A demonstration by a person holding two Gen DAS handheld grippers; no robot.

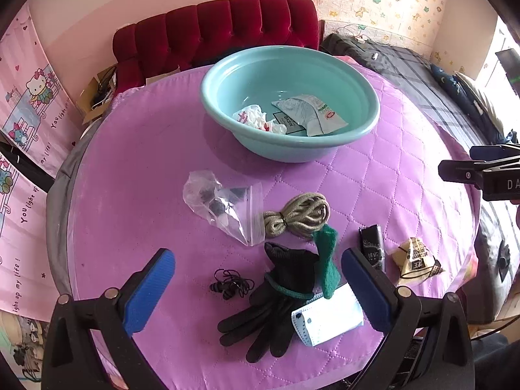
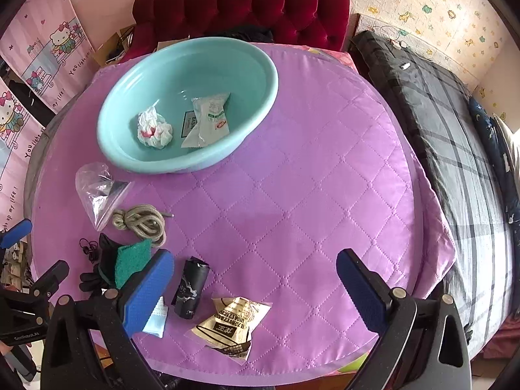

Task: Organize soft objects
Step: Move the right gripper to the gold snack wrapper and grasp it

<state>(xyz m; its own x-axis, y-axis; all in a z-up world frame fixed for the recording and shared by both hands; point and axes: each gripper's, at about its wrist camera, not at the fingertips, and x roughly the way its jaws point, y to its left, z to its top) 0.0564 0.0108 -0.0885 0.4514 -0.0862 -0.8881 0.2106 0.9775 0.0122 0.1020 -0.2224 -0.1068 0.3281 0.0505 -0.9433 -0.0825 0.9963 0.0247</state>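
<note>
While both grippers hang wide and empty, left gripper (image 1: 258, 287) sits over the black glove (image 1: 276, 295), right gripper (image 2: 255, 292) above the gold wrapper (image 2: 229, 325). Basin (image 2: 130, 162) already holds a tissue wad (image 2: 152, 130) and packet (image 2: 208, 120). Risk: the green cloth (image 1: 326, 260) and mask (image 1: 328, 315) overlap the glove, so a pinch may drag extras along.

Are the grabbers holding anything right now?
No. The left hand-held gripper is open above the black glove, and the right hand-held gripper is open over the purple cloth. Neither holds anything.
</note>
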